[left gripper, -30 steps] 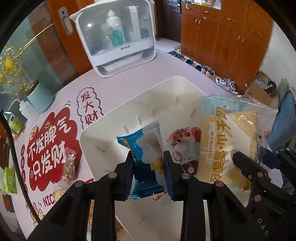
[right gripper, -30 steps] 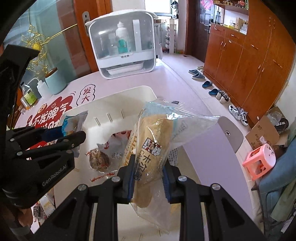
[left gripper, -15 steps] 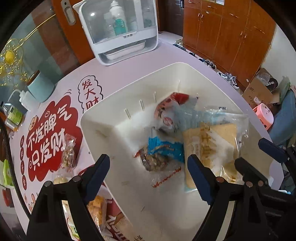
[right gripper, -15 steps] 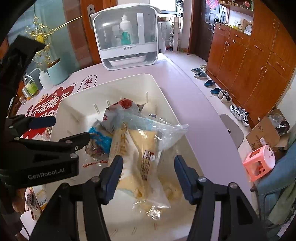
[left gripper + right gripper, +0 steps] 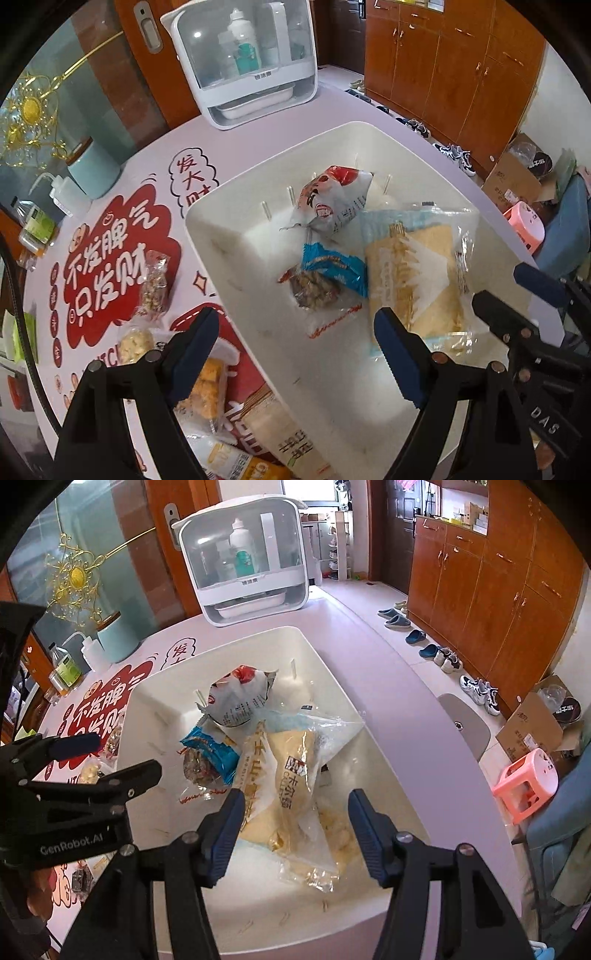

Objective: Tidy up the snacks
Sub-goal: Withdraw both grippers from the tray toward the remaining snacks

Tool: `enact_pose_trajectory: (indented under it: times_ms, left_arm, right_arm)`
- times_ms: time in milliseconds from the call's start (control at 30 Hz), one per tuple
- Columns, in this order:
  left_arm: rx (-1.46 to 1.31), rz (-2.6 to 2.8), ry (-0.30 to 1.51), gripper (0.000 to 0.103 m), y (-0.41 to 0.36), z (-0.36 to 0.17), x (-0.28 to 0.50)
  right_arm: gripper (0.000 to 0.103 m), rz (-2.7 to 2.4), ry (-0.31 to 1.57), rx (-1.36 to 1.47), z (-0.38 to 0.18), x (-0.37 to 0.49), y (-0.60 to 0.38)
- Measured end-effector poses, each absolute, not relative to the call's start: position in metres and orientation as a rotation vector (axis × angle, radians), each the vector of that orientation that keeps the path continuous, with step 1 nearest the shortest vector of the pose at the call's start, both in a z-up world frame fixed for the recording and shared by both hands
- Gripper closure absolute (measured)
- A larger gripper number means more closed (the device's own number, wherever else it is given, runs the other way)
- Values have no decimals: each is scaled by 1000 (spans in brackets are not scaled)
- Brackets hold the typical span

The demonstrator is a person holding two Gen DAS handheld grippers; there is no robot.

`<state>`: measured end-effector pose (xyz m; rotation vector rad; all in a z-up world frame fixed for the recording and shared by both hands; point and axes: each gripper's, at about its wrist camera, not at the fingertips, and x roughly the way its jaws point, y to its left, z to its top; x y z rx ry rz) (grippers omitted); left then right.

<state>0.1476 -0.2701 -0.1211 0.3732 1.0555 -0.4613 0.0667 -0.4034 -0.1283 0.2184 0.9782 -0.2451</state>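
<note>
Pink tabletop, white bin at centre. Left gripper and right gripper both spread, empty. Yellow cake packets lie in bin at 6 o'clock: light, soft, crinkly, slippery; pinch the sealed end seam.

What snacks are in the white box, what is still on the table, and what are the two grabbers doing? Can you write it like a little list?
box: white bin
in box: blue packet, red-and-white bag, clear nut packet, two yellow pastry bags
on table: nut packet, more snacks by the near edge
left gripper: open, empty
right gripper: open, empty, above the pastry bags
</note>
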Motion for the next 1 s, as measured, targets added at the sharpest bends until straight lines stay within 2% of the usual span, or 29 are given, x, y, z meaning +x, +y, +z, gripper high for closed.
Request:
enact_pose_trajectory:
  times_ms: [267, 600, 1000]
  left_arm:
    - [414, -472, 1004, 18, -239, -103, 127]
    - [397, -422, 970, 18, -141, -75, 117]
    - [413, -399, 1043, 18, -50, -97, 97]
  right_arm:
    - [44, -249, 952, 223, -116, 60, -385]
    - [44, -248, 917, 257, -93, 58, -345]
    - [44, -132, 886, 201, -76, 50, -253]
